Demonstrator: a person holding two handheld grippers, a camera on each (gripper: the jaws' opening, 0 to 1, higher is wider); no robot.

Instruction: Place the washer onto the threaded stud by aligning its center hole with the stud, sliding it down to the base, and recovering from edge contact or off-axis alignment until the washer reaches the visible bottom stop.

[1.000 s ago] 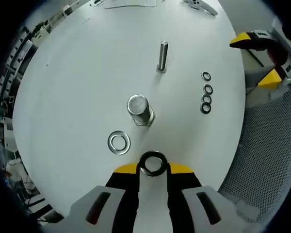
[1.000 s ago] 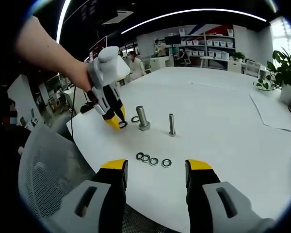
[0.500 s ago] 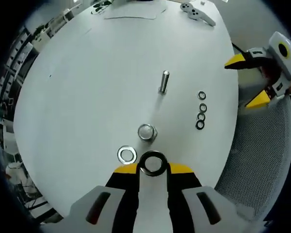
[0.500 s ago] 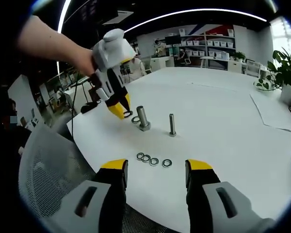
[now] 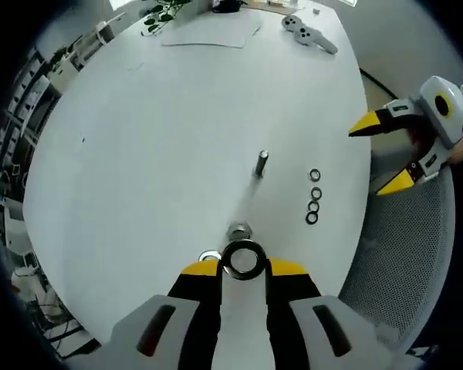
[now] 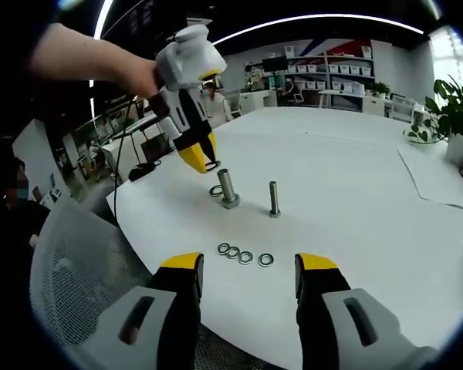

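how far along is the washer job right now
Picked up: the left gripper holds a black washer between its tips. In hand: it hangs above the thick stud, not yet threaded on. Left: align the hole and slide it to the base. The right gripper is open and idle.

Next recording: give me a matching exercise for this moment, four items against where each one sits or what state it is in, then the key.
Items
1. black washer
2. silver washer
3. row of small washers
4. right gripper

Places or states
A. lying near the table edge, in front of the thin stud
B. held in the left gripper
C. open, holding nothing
D. flat on the table beside the thick stud

Pairs: 1-B, 2-D, 3-A, 4-C
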